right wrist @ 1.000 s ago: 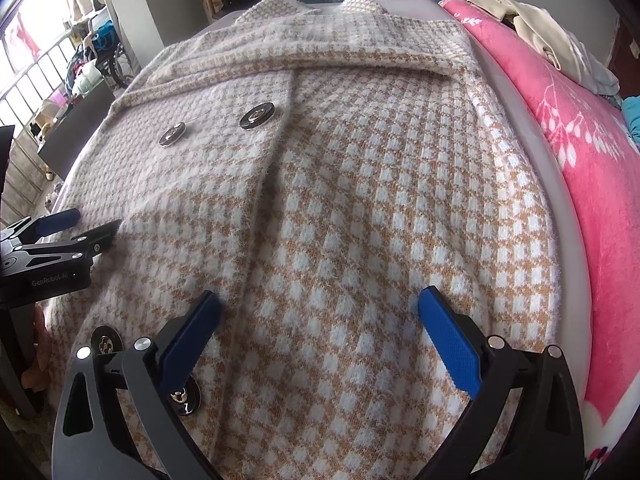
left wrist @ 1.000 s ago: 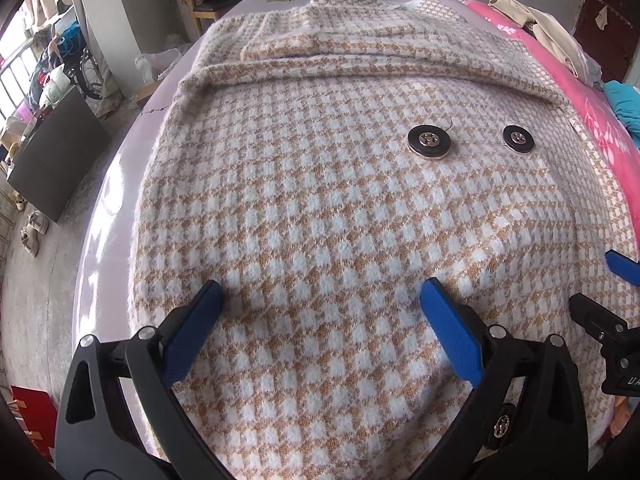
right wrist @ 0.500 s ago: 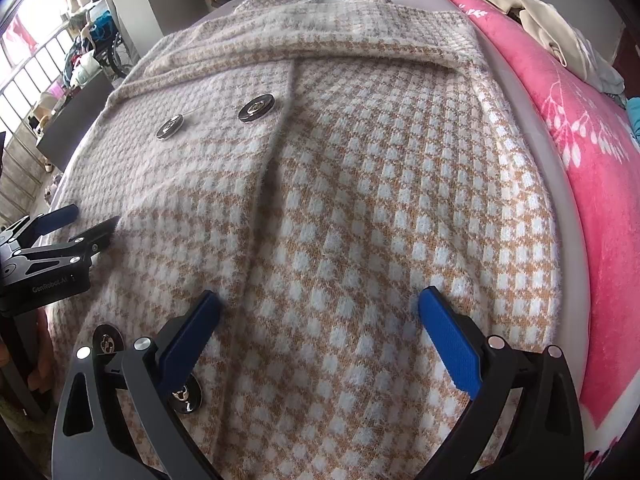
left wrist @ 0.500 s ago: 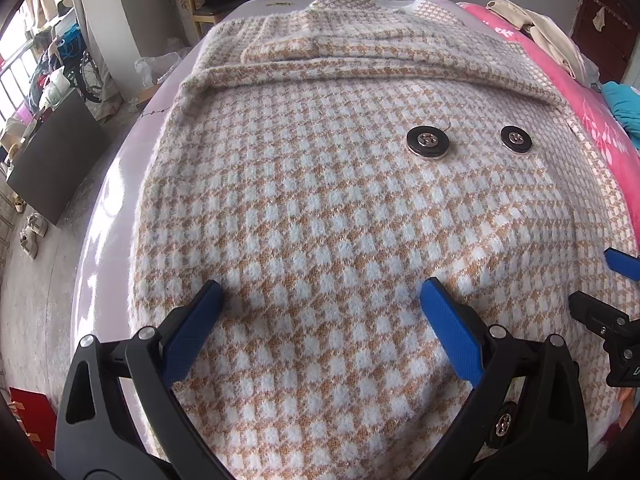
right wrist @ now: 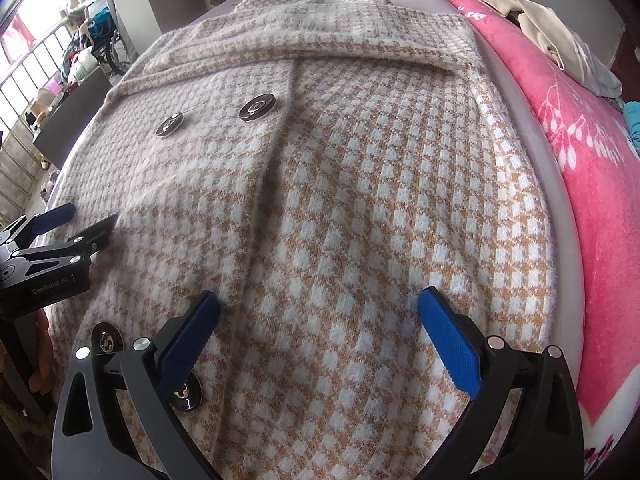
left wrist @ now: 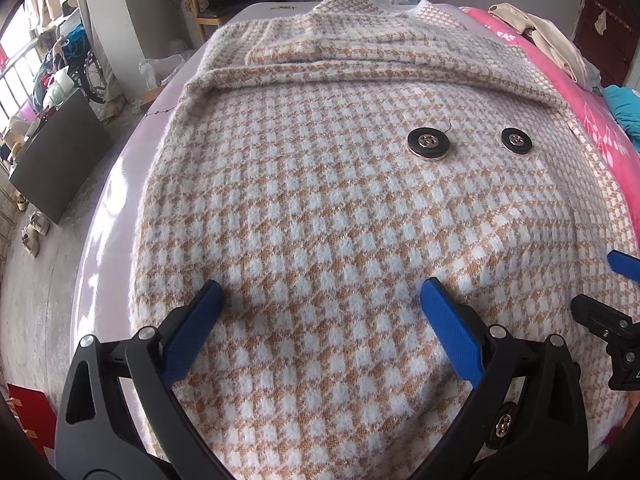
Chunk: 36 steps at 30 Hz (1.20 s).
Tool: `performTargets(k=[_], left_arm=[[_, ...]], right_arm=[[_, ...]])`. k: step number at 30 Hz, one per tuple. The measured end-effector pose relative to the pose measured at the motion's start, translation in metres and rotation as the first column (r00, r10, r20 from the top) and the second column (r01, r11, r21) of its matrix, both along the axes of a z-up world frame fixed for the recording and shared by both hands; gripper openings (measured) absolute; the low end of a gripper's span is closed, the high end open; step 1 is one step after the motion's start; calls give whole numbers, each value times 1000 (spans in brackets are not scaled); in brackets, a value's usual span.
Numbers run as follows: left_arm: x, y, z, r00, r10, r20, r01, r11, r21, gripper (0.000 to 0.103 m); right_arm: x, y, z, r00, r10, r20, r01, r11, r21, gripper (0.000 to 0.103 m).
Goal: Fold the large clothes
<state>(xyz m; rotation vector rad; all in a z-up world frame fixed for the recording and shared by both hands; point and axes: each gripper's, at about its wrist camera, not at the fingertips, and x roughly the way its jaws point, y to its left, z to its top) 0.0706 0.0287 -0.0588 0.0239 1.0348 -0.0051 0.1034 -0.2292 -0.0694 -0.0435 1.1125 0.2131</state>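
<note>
Left wrist view, nearest first: my left claw [left wrist: 320, 300] is spread wide, both blue pads low over the lower part of the checked coat [left wrist: 320, 208], holding nothing. Whether the pads press the wool or only hover just above it I cannot tell. In the last second this claw has crept only a little forward; the two upper buttons [left wrist: 429, 142] sit almost where they sat before, and the cloth has not shifted. I judge that I have not begun the next fold and am only settling both claws near the hem before pinching it.

At the right edge of this view the tip of my right claw [left wrist: 622, 266] shows, close beside mine. Farther on lies the sleeve already folded across the chest [left wrist: 360, 56], then the collar, and behind the bed [left wrist: 120, 184] a chair and a water bottle.

The right wrist view gives what the left one hides. My right claw [right wrist: 318, 300] is also wide open and empty, over the other front panel. Between and below its left finger I see two lower buttons [right wrist: 106, 338], of which the left view shows only one, half covered by my own finger. The overlap edge of the coat front [right wrist: 276, 148] runs up the middle here, clear as a line. To the right are the bare mattress rim and the pink blanket [right wrist: 592, 128] with a heap of pale clothes [right wrist: 552, 36] far back.
</note>
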Motion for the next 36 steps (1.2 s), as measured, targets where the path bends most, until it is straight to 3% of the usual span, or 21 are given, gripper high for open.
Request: performTargets(k=[5, 10, 16, 29, 36], left_arm=[[-1, -1, 0, 1000, 0, -1, 0, 1000, 0, 96], [-1, -1, 0, 1000, 2, 2, -2, 1000, 0, 96], [-1, -1, 0, 1000, 2, 1, -2, 1000, 0, 96], [-3, 0, 2, 1000, -8, 4, 8, 1000, -9, 96], [-17, 24, 19, 999, -39, 21, 40, 996, -77, 96]], right_arm=[[-12, -9, 16, 997, -33, 74, 37, 998, -58, 97], [-13, -14, -5, 999, -36, 26, 39, 991, -125, 97], [-13, -25, -9, 998, -64, 25, 65, 996, -59, 97], [-20, -27, -14, 996, -61, 62, 64, 997, -41, 97], [-21, -27, -14, 996, -62, 60, 65, 997, -42, 97]])
